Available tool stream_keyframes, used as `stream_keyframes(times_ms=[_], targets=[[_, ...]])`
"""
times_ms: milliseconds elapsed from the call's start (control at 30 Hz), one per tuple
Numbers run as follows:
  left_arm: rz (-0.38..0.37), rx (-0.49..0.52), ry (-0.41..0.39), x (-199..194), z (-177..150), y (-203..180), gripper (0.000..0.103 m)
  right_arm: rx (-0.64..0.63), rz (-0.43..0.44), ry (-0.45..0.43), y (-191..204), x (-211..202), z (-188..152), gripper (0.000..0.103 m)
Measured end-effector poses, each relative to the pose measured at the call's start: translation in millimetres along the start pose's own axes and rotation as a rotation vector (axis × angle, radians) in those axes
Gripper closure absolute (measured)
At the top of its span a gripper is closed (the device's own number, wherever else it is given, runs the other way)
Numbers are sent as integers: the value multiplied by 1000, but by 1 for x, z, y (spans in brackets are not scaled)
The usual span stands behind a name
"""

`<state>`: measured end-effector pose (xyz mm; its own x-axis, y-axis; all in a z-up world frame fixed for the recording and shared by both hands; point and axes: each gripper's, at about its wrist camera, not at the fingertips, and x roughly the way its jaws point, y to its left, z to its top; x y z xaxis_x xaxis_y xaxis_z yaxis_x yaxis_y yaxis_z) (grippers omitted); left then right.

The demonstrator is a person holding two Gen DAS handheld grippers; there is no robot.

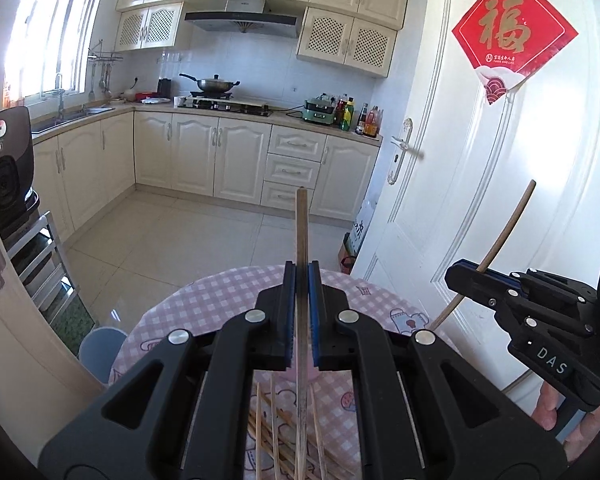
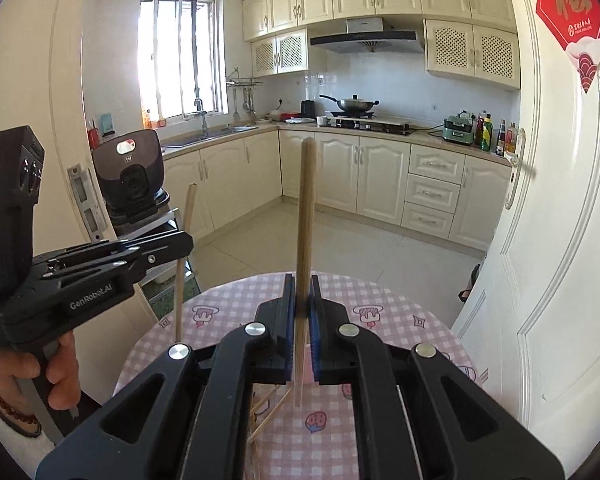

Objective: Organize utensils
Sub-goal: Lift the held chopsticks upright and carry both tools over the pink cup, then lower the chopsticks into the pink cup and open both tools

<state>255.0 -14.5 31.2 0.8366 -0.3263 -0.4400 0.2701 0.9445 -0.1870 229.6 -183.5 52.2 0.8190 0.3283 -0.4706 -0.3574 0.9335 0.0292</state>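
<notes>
chopstick (image 1: 301,232) – matt wood | tablecloth (image 2: 380,300) – checked cloth | floor (image 1: 172,232) – glossy tile

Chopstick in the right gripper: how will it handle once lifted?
The chopstick looks thin and straight, so probably stiff and light. The right gripper pinches it low, so it may pivot. Being round, it would likely roll on the table.

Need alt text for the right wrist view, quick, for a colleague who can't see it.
The right gripper is shut on one wooden chopstick, which stands nearly upright above a round table with a pink checked cloth. At left, the left gripper grips a second chopstick; loose chopsticks lie on the cloth below.
</notes>
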Motion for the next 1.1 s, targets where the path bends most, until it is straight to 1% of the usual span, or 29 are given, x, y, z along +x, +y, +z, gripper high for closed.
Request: stream_keyframes(times_ms=[133,267,333,400,500,567,633,733,800,867,933,1033,1100], targets=[[4,-13,-55,3,19,-5,97,-9,3,-29,-3,0,15,98],[8,-69,-134,5,37,-5,97,-11,3,-62,-3,4,26,98],[40,-69,-186,7,41,-8,96,-13,-3,-81,-2,8,30,98],[43,-75,-224,14,46,-10,96,-2,-5,-92,-4,14,32,98],[62,-93,-248,27,53,-10,96,17,-12,-123,-8,20,33,98],[66,-111,-289,31,54,-9,96,34,-13,-142,-11,22,33,98],[77,-126,-308,35,53,-6,96,46,-8,-147,-14,26,33,98],[104,-134,-351,38,51,-5,96,46,-9,-140,-16,34,30,98],[98,-141,-371,38,48,-3,96,49,-7,-132,-17,38,28,98],[111,-140,-416,37,45,-4,96,53,-1,-125,-18,42,26,98],[97,-132,-422,39,43,-5,96,64,1,-124,-20,45,23,98],[113,-100,-399,48,36,-9,96,68,13,-103,-20,50,20,98],[113,-82,-370,55,31,-11,96,62,12,-92,-18,52,17,98]])
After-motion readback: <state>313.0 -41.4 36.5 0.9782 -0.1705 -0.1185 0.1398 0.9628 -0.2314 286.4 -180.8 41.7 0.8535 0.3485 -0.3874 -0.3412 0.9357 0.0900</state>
